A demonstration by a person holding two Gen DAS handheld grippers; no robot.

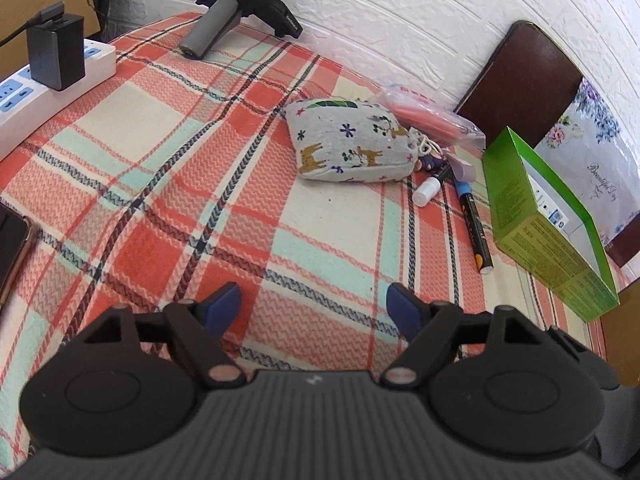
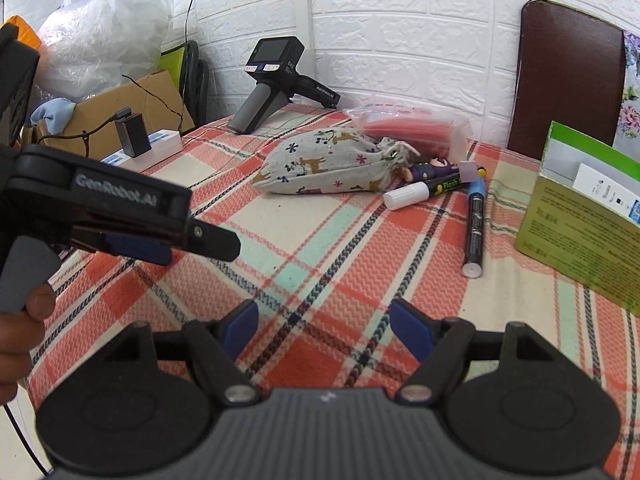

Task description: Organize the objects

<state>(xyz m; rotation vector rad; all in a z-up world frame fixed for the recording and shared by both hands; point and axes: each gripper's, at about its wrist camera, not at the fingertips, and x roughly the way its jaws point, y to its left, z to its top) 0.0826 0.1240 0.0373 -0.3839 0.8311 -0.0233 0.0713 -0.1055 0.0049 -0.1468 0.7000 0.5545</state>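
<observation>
Left wrist view. Left claw: spread wide, nothing between its blue pads, hanging over plaid cloth. Ahead and slightly right of it, pouch: soft printed fabric, plump, drawstring neck toward the right. Behind the pouch, bag: clear crinkled plastic with pink sticks inside. Right of the pouch, two markers: white-capped marker, short in view, and blue marker, a long black barrel pointing back toward me. Far right of the claw, box: green card, rigid, open at the top, one slip visible inside. I judge the box is the place for the loose items.

Right wrist view. Right claw: also wide, holding nothing. Blue marker lies ahead and right of it, nearest of all the items; white-capped marker beyond that, touching the clutter at the pouch's neck, where a small purple figure sits. Box far right. Left claw shows at the left edge, side-on.

Handling note: I would take the blue marker first with the right claw, pads across the smooth round barrel at mid-length so it cannot roll or tip, then lower it into the box.
</observation>
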